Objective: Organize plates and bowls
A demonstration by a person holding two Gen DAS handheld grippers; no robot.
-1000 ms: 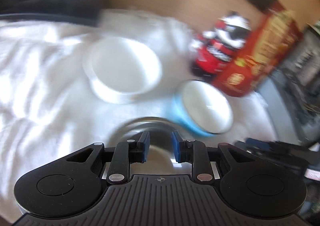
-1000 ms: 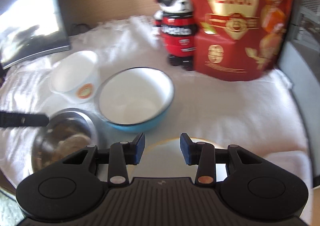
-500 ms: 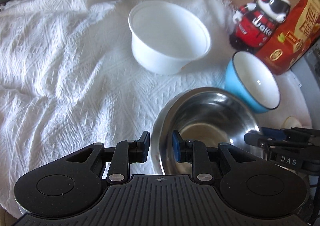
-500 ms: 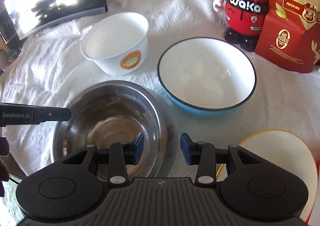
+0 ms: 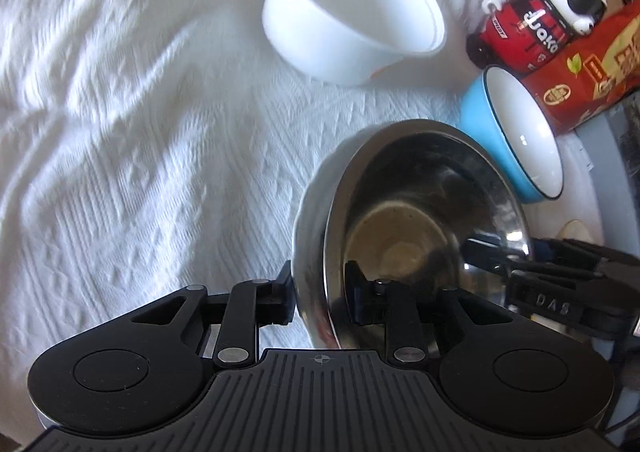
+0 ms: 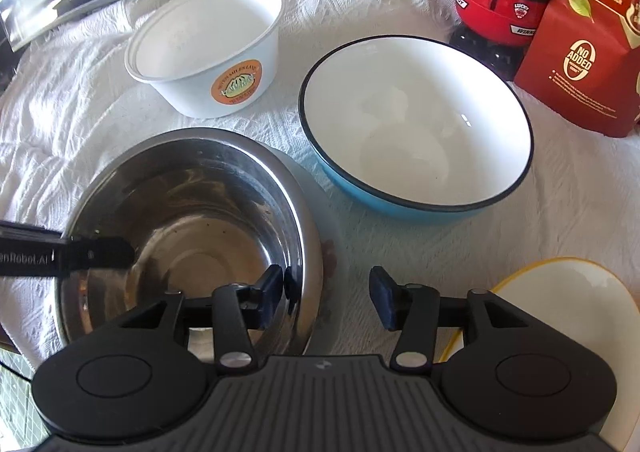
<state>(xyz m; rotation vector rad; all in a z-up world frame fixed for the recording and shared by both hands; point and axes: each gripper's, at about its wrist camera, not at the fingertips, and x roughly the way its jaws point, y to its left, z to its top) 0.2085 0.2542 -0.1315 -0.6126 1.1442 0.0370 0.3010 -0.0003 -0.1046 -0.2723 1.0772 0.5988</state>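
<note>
The yellow-rimmed plate [image 6: 560, 304] is cut off by the frame edge and partly hidden behind the right gripper [image 6: 330, 292], and whether the left gripper [image 5: 320, 298] actually clamps the steel bowl [image 5: 420, 219] is hard to tell — one finger sits inside its near rim, one outside. The steel bowl, mouth upward, stands on the white cloth [image 5: 140, 131] just beside the blue enamel bowl [image 6: 416, 123], with the white paper tub [image 6: 208, 51] behind it. The right gripper's fingers are spread wide — straddling the steel bowl's rim, holding nothing.

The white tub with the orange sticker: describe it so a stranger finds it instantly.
On the white tablecloth, look behind the steel bowl and left of the blue bowl. The white tub is the only straight-walled, all-white container, with a round orange label.
</note>
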